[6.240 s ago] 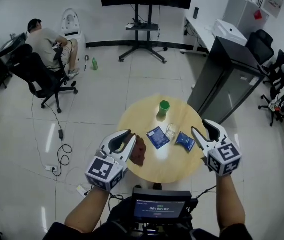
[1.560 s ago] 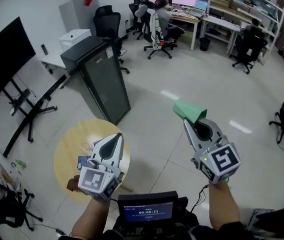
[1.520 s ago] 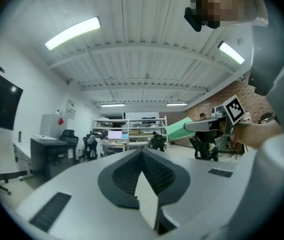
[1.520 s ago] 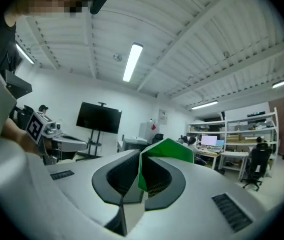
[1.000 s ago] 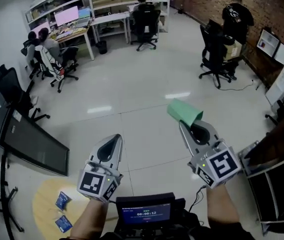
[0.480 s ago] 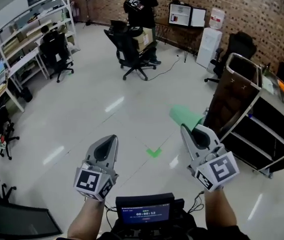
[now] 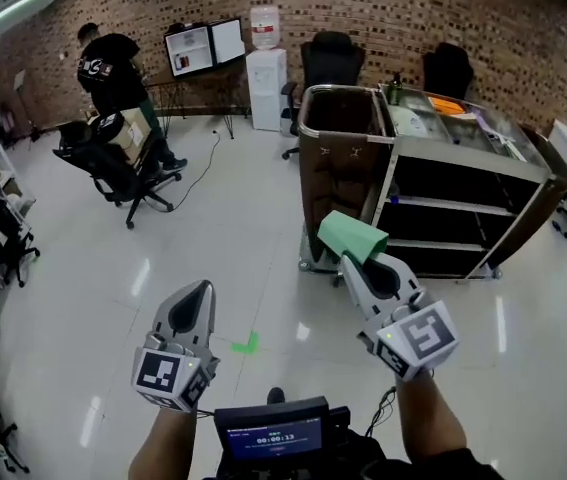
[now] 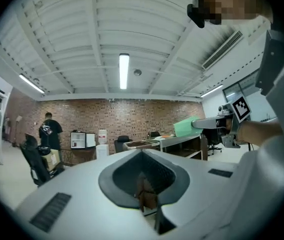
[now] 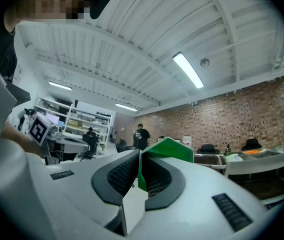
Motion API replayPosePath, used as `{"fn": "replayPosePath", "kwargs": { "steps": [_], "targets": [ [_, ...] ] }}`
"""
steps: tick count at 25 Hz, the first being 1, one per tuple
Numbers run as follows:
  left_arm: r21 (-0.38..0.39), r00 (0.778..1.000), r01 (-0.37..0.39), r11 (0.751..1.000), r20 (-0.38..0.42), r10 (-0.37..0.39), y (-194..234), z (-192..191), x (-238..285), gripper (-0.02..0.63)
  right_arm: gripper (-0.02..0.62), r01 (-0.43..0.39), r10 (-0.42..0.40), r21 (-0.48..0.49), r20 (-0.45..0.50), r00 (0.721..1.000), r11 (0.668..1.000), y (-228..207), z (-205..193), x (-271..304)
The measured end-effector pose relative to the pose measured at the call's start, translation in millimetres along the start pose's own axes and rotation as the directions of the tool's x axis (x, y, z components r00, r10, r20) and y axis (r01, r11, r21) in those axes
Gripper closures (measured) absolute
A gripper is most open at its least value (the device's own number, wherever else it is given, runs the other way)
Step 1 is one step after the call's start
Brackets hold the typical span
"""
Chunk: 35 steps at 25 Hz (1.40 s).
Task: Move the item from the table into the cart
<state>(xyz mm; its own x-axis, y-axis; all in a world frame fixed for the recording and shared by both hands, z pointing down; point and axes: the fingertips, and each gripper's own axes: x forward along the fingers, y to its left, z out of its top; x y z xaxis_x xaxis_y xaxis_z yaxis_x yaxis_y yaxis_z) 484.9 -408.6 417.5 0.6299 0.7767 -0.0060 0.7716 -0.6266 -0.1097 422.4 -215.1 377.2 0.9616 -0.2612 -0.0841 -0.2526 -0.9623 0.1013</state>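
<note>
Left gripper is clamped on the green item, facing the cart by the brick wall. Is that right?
Wrong gripper: the right gripper is clamped on the green item, facing the cart by the brick wall. The right gripper view shows it.

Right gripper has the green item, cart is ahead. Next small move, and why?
Probably step forward and bring the green item over the cart. The right gripper is shut on it, and the cart seems to be out of reach ahead.
</note>
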Motion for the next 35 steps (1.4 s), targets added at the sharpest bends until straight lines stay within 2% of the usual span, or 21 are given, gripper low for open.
{"fn": "replayPosePath", "kwargs": {
  "steps": [3, 5, 10, 13, 15, 18, 21, 23, 25, 27, 29, 32, 35],
  "targets": [
    [-0.003, 0.99, 0.139, 0.99, 0.027, -0.138, -0.2, 3.1, 84.1, 0.606, 0.595, 0.119, -0.119, -0.016, 0.001, 0.993, 0.993, -59.8, -4.5, 22.7],
    [-0.011, 0.973, 0.228, 0.974, 0.039, -0.227, 4.3, 3.0, 135.7, 0.606, 0.595, 0.199, -0.199, -0.015, 0.008, 0.98, 0.98, -92.3, -3.7, 39.0],
    [0.029, 0.897, 0.435, 0.9, 0.078, -0.436, -4.2, 1.9, 232.4, 0.606, 0.595, 0.368, -0.369, -0.061, -0.005, 0.929, 0.928, -152.3, -21.1, 55.6],
    [0.025, 0.854, 0.514, 0.858, 0.083, -0.514, -42.2, -6.6, 282.9, 0.606, 0.595, 0.438, -0.44, -0.054, -0.028, 0.898, 0.897, -200.5, -44.7, 36.5],
    [0.007, 0.826, 0.559, 0.829, 0.077, -0.558, -57.0, 5.9, 338.5, 0.606, 0.595, 0.48, -0.482, -0.058, -0.047, 0.875, 0.876, -249.1, -39.4, 42.1],
    [-0.026, 0.792, 0.61, 0.792, 0.052, -0.608, -89.8, 33.4, 446.1, 0.606, 0.595, 0.529, -0.532, -0.061, -0.062, 0.845, 0.847, -351.5, -24.2, 52.6],
    [-0.021, 0.761, 0.648, 0.761, 0.06, -0.646, -159.4, 72.0, 535.9, 0.606, 0.595, 0.57, -0.574, -0.068, -0.063, 0.817, 0.819, -455.3, -6.3, 25.3],
    [-0.027, 0.749, 0.663, 0.749, 0.049, -0.661, -220.6, 129.5, 614.6, 0.606, 0.595, 0.579, -0.583, -0.067, -0.067, 0.81, 0.812, -553.0, 37.9, 3.0],
    [-0.035, 0.743, 0.669, 0.742, 0.03, -0.668, -283.6, 196.0, 710.1, 0.606, 0.595, 0.578, -0.582, -0.075, -0.072, 0.81, 0.813, -668.9, 90.7, -13.5],
    [-0.027, 0.732, 0.681, 0.732, 0.028, -0.681, -332.1, 233.8, 789.4, 0.606, 0.595, 0.573, -0.579, -0.092, -0.081, 0.811, 0.815, -761.0, 111.8, -21.6],
    [-0.017, 0.719, 0.695, 0.719, 0.043, -0.694, -359.6, 244.5, 840.7, 0.606, 0.595, 0.57, -0.578, -0.098, -0.093, 0.811, 0.816, -817.2, 104.0, -22.4],
    [-0.001, 0.701, 0.713, 0.701, 0.049, -0.712, -379.8, 251.7, 889.7, 0.606, 0.595, 0.574, -0.581, -0.09, -0.104, 0.807, 0.814, -866.8, 89.9, -18.4],
    [0.025, 0.689, 0.722, 0.691, 0.066, -0.722, -393.2, 261.4, 938.3, 0.606, 0.595, 0.576, -0.591, -0.134, -0.121, 0.798, 0.806, -914.2, 89.5, -12.1]
  ]
}}
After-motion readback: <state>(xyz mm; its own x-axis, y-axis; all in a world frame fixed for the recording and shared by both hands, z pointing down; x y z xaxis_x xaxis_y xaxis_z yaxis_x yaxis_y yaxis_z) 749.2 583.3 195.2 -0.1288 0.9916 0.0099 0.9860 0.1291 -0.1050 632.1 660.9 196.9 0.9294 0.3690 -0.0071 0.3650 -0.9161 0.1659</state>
